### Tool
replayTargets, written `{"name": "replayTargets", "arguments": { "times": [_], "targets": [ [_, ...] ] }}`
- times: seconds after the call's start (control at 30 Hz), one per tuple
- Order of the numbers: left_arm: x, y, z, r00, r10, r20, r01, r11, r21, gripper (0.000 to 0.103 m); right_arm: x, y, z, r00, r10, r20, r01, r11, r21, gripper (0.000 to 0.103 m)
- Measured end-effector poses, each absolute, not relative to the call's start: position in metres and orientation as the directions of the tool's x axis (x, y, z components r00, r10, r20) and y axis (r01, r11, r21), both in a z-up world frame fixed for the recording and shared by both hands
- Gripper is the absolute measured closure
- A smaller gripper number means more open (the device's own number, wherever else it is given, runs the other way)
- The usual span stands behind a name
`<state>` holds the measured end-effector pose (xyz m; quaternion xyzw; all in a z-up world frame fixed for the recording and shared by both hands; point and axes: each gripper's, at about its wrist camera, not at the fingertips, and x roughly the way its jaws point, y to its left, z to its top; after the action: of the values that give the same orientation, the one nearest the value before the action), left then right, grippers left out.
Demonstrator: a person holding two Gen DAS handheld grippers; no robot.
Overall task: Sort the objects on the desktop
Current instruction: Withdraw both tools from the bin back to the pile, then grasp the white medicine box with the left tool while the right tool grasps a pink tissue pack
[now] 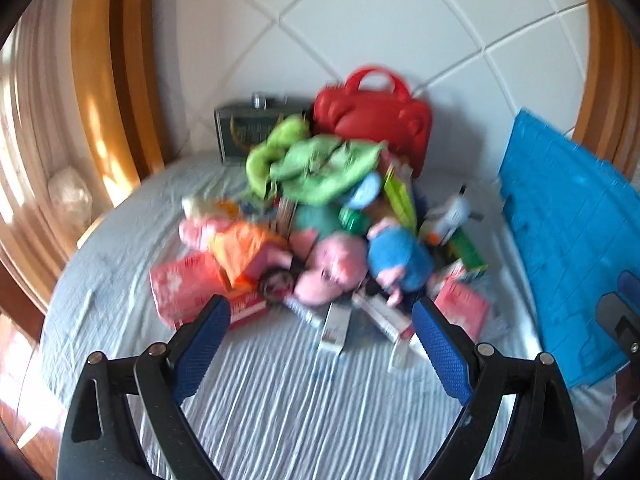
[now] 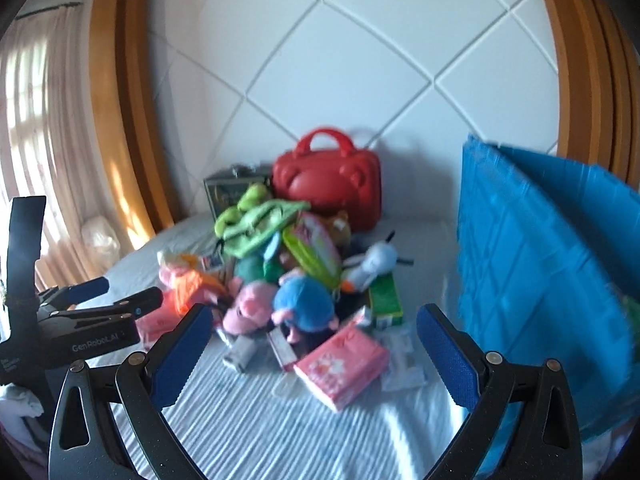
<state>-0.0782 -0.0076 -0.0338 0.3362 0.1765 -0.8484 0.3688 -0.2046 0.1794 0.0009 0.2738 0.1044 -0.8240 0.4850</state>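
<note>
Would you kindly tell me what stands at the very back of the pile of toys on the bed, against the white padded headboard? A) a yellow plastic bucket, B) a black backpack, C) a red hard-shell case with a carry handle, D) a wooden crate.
C: the red hard-shell case with a carry handle stands upright behind the heap, right against the white padded headboard.

Both views look forward and downward along their own blue-padded fingers at the bed (image 1: 260, 400), toward its head edge and the white quilted headboard (image 2: 340, 72). Each sits near the heap of toys (image 1: 320, 232), the left wrist view closer. They share the heap, the red case (image 2: 326, 190) and the blue crate (image 1: 568, 240). The right wrist view catches the left hand-held gripper (image 2: 116, 294) at its left edge.
</note>
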Motion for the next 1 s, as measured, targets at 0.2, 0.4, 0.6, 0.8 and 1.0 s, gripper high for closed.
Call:
{"name": "replayTargets", "arguments": {
  "times": [0.2,0.4,0.6,0.8,1.0],
  "targets": [
    [-0.087,-0.036,-0.105,-0.445,-0.371,-0.815,0.720,-0.689,-0.079,0.010,-0.216,0.147,-0.060,-0.330,-0.646,-0.689,0.832,-0.544,0.111,0.000],
    [-0.112,-0.049,-0.155,-0.392,-0.311,-0.866,0.695,-0.716,-0.058,0.010,-0.259,0.135,-0.118,-0.283,-0.500,-0.819,0.743,-0.654,0.143,0.000],
    [-0.142,-0.062,-0.188,-0.333,-0.266,-0.904,0.669,-0.742,-0.028,0.016,-0.291,0.119,-0.152,-0.229,-0.405,-0.885,0.686,-0.713,0.149,0.000],
    [-0.161,-0.080,-0.207,-0.304,-0.241,-0.922,0.643,-0.765,-0.012,0.031,-0.305,0.078,-0.167,-0.173,-0.362,-0.916,0.688,-0.709,0.151,0.000],
    [-0.174,-0.080,-0.224,-0.284,-0.183,-0.941,0.604,-0.796,-0.027,0.049,-0.313,0.051,-0.188,-0.167,-0.267,-0.949,0.671,-0.736,0.089,0.000]
  ]
}}
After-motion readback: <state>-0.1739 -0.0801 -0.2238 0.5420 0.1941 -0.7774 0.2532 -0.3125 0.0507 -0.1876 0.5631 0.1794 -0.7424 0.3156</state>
